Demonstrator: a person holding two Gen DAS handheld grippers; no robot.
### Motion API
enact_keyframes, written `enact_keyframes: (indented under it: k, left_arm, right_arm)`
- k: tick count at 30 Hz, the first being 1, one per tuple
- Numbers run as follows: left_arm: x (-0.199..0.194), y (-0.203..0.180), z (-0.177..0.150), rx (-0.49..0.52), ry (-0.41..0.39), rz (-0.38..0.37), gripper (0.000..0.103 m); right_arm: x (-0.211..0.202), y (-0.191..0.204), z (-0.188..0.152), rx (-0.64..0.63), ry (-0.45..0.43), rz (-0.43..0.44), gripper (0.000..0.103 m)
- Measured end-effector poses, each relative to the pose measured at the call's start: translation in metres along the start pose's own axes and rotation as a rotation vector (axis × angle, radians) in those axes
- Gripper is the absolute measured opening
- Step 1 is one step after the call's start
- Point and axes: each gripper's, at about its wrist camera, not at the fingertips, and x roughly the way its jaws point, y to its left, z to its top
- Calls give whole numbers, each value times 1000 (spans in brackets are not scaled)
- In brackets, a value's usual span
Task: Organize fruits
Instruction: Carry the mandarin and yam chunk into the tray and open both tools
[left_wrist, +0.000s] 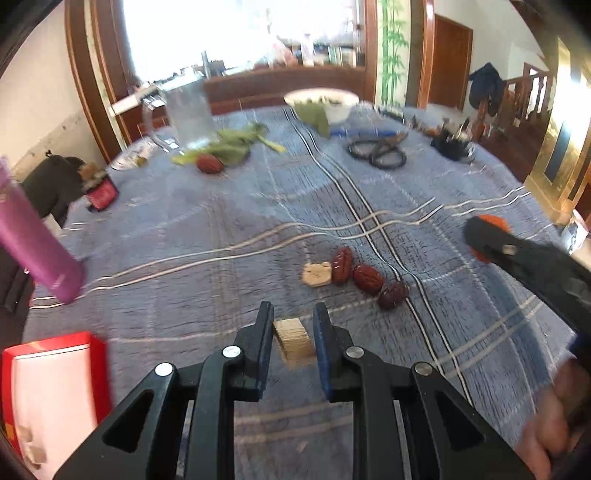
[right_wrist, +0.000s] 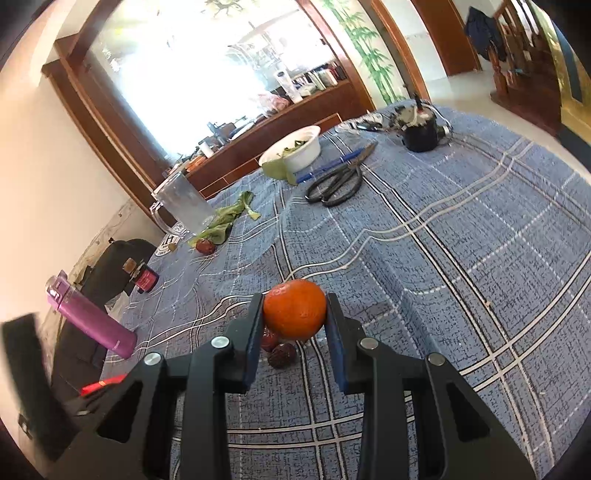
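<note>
My left gripper (left_wrist: 293, 319) is shut on a beige wafer block (left_wrist: 294, 343), low over the blue plaid tablecloth (left_wrist: 192, 229). Just ahead lie three red dates (left_wrist: 367, 278) in a row beside a beige bear-shaped biscuit (left_wrist: 317, 274). Another date (left_wrist: 209, 163) rests far off by green leaves (left_wrist: 236, 144). My right gripper (right_wrist: 295, 301) is shut on an orange (right_wrist: 295, 309), held above two dates (right_wrist: 282, 355). In the left wrist view the right gripper (left_wrist: 487, 236) shows at the right edge with the orange.
A purple bottle (left_wrist: 33, 236) and a red box (left_wrist: 51, 384) stand at the left. Farther back are a glass pitcher (left_wrist: 188, 110), a white bowl of greens (left_wrist: 325, 101), black scissors (left_wrist: 380, 153), a blue pen (right_wrist: 325, 168), a black pot (right_wrist: 419, 134) and a red jar (right_wrist: 146, 278).
</note>
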Motion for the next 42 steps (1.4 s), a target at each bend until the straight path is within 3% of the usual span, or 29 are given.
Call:
enact_keyframes:
  k: [7, 14, 26, 34, 42]
  left_arm:
    - [-63, 42, -23, -43, -100, 40, 21]
    - [-108, 96, -54, -72, -184, 184, 21]
    - [-140, 189, -97, -206, -246, 396, 21]
    - [-167, 233, -122, -266, -316, 476, 21]
    - [-177, 265, -138, -324, -330, 508, 21]
  right_arm:
    - [-3, 17, -8, -99, -41, -17, 33]
    - [0, 58, -33, -230, -16, -39, 33]
    - [-5, 210, -122, -469, 115, 229, 34]
    - [-4, 270, -169, -582, 175, 301, 34]
    - [-3, 302, -190, -622, 208, 334, 34]
